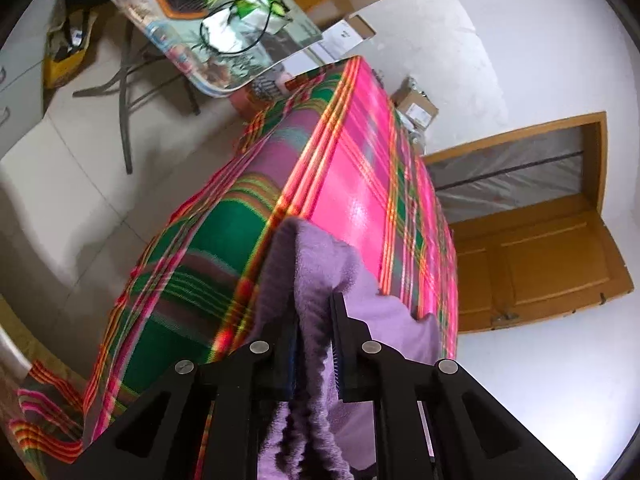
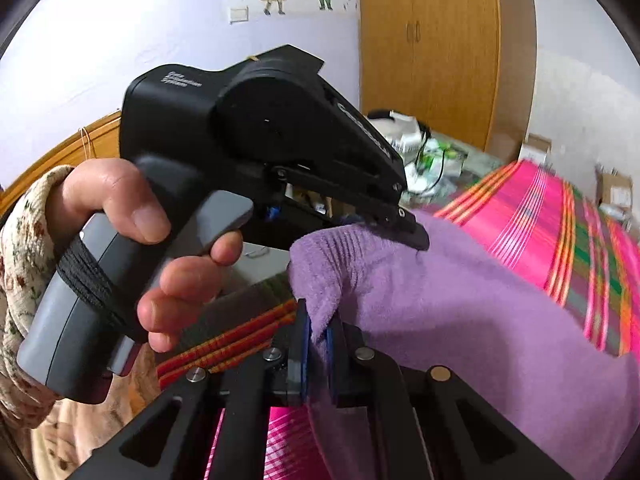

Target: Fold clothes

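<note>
A purple fleece garment hangs bunched over the near end of a bed covered by a pink and green plaid cloth. My left gripper is shut on a thick fold of it. In the right wrist view the same purple garment drapes across the plaid bed cover. My right gripper is shut on its near edge. The left gripper, held by a hand, pinches the garment's upper edge just above and beyond my right one.
A folding table cluttered with boxes and cables stands beyond the bed's far end. Cardboard boxes lie by the white wall. A wooden door and a wooden wardrobe stand further off. Tiled floor lies left of the bed.
</note>
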{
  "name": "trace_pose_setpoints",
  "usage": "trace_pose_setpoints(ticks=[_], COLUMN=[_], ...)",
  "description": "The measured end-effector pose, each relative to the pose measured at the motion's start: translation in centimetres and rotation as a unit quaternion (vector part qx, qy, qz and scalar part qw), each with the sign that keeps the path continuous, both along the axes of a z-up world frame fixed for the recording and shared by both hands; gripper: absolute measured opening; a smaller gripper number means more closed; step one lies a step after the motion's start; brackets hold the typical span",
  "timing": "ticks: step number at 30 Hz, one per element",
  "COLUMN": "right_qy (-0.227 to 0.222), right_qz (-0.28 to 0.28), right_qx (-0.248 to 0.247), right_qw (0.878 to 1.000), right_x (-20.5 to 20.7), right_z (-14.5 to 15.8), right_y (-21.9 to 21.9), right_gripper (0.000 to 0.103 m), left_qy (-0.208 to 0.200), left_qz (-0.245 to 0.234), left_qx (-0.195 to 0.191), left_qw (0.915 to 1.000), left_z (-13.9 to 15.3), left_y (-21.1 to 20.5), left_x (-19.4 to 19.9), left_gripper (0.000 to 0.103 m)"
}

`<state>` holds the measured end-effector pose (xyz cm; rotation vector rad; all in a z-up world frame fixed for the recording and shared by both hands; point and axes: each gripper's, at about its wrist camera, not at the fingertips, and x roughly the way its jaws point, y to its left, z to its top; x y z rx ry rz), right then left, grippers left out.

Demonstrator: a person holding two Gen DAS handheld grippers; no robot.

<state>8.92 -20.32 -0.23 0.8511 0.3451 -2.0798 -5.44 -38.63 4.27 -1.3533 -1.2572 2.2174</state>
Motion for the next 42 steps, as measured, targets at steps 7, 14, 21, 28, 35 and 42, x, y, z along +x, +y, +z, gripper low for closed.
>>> trace_pose_setpoints(ticks=[7, 14, 21, 28, 35, 42], right_qy=[0.001, 0.027, 0.047, 0.066, 0.083, 0.089], right_qz=[-0.004, -0.01, -0.023, -0.049, -0.075, -0.112], right_qx=[-0.017, -0.032, -0.059, -0.074, -0.082, -0.087], right_qw=[1.0, 0.999, 0.997, 0.994, 0.99, 0.986], right_x=[-0.3, 1.7, 3.4, 4.3, 4.9, 5.5], right_z=[0.5, 2.1, 4.1, 5.4, 6.2, 6.5], right_y=[1.1, 3.2, 6.4, 10.4, 13.9, 17.5], right_gripper=[0.007, 0.007, 0.007, 0.007, 0.006, 0.006], left_qy=[0.015, 0.047, 0.083, 0.103, 0.115, 0.119], left_qz=[-0.002, -0.015, -0.036, -0.07, -0.111, -0.152], left_qx=[-0.011, -0.02, -0.02, -0.02, -0.024, -0.025], left_qw=[0.9998, 0.9986, 0.9957, 0.992, 0.9868, 0.9809], left_z=[1.1, 3.9, 7.0, 9.1, 10.9, 11.7], left_y=[0.7, 2.4, 5.0, 8.3, 12.2, 16.2], left_x=[0.1, 0.6, 1.3, 1.6, 1.4, 1.1], left_gripper=[0.014, 0.014, 0.014, 0.014, 0.014, 0.014])
